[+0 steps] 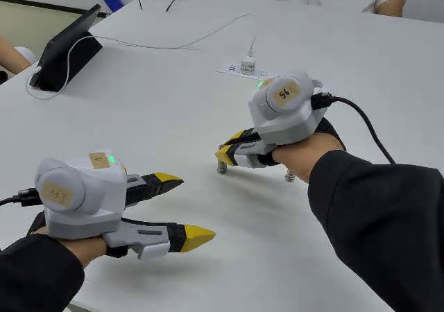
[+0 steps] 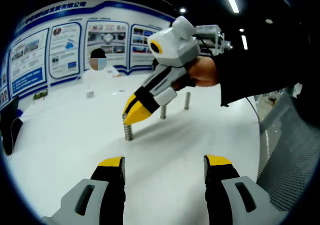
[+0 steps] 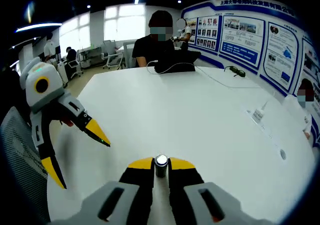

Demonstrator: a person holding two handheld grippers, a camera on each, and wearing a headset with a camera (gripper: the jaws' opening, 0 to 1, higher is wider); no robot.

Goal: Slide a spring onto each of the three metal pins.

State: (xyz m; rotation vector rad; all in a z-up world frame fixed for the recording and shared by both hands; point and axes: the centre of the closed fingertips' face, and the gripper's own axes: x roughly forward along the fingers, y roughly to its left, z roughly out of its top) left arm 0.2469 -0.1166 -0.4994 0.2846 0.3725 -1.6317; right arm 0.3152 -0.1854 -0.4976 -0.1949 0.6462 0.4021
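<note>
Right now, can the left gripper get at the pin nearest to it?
Probably not cleanly. The left gripper is open with bare table ahead of it, but the right gripper is shut on the top of that pin, covering it.

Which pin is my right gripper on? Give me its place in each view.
Head view: the pin stands centre, just below the right gripper's yellow tips.
Left gripper view: the pin is left of centre, under those same tips.
Right gripper view: the pin is bottom centre, between the fingers.
Shared landmark: the right gripper's yellow tips.
</note>
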